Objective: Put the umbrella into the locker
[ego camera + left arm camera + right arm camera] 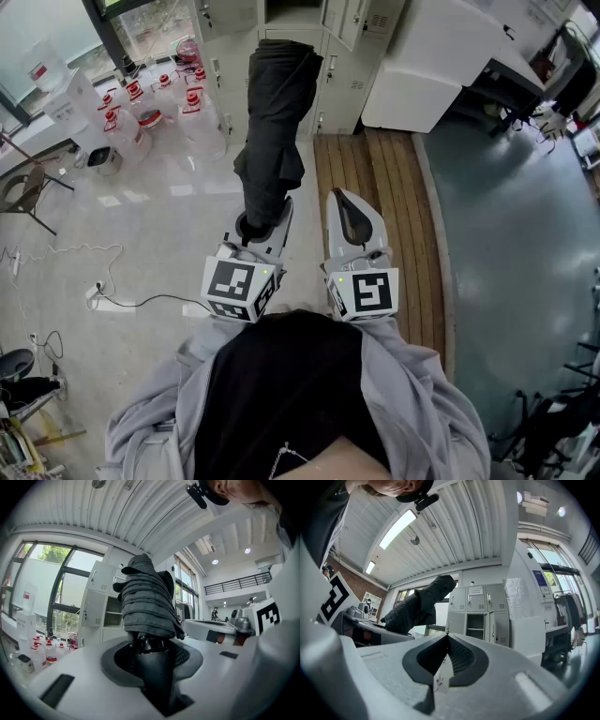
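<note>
My left tongs [265, 225] grip the folded dark grey fabric umbrella [272, 122] by its handle, pointing at the open grey metal locker [477, 626], right tongs [354, 221] closed on nothing; held at one end, it may swing and hit the frame.

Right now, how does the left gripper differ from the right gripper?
The left gripper is clamped on the handle of the folded dark umbrella; the right gripper holds nothing. The left gripper's jaws stand apart around that handle, while the right gripper's jaws are closed tip to tip. Both are held side by side, pointing toward the grey lockers.
</note>
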